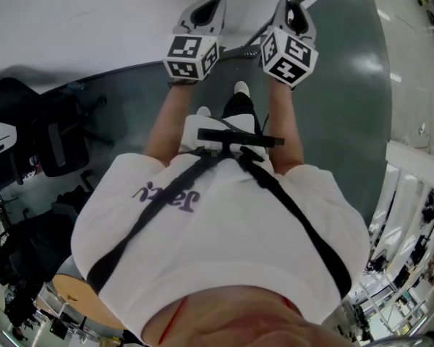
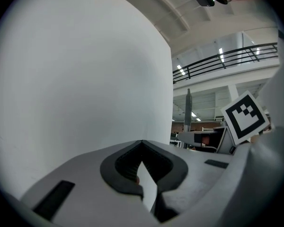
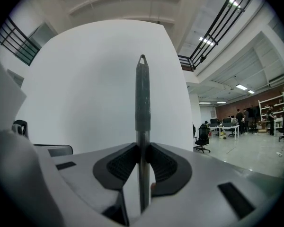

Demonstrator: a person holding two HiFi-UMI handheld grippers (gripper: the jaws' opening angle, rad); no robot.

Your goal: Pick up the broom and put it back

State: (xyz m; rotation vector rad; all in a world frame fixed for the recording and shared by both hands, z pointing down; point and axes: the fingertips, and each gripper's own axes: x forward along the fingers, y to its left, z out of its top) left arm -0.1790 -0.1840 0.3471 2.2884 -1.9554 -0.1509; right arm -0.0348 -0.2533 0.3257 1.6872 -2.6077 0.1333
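Fingers of the right gripper are closed narrowly on the broom, its thin pole upright between them with the dark grip end above. The left gripper has its jaws together on nothing. With only 1 hold, the smooth pole may slide or swing. A wall stands just ahead of the fingers, so the tip could knock it; open floor lies to their right.

shiny metal broom handle
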